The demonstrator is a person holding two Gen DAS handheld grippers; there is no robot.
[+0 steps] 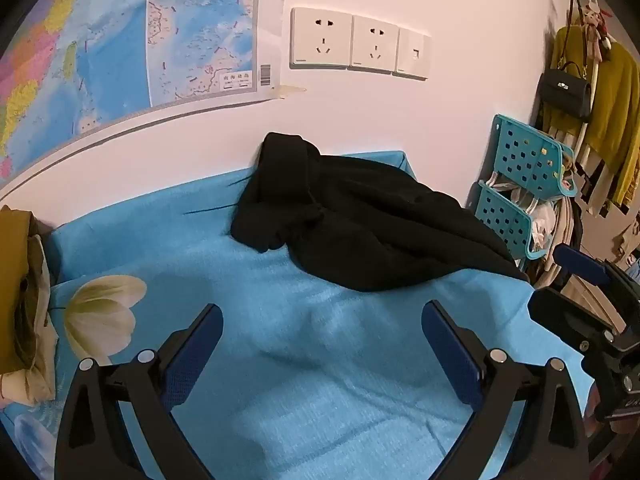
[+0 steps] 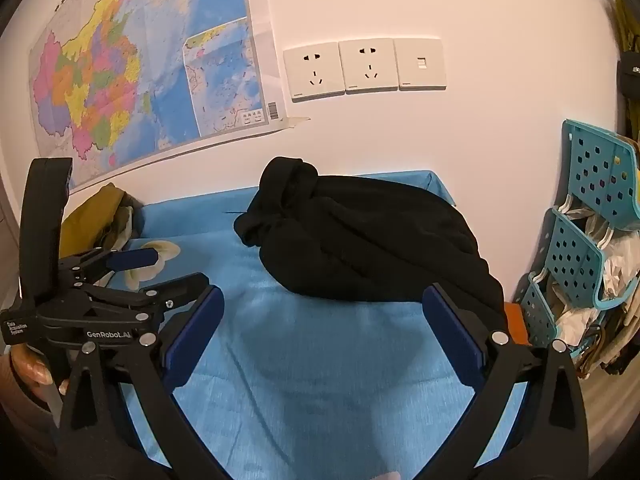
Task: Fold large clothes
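Your left gripper (image 1: 322, 322) and right gripper (image 2: 323, 306) both hover over the blue cloth (image 1: 280, 360) with jaws spread wide apart and nothing between them. The black garment (image 1: 360, 224) lies crumpled at the far right of the desk (image 2: 514, 320), against the wall below the sockets (image 1: 352, 42), one end bunched up. Its right edge spills over the desk's right side near the teal rack (image 2: 576, 260). Bare cloth stretches between you and the garment. The olive clothes (image 1: 16, 280) at the far left are cut off.
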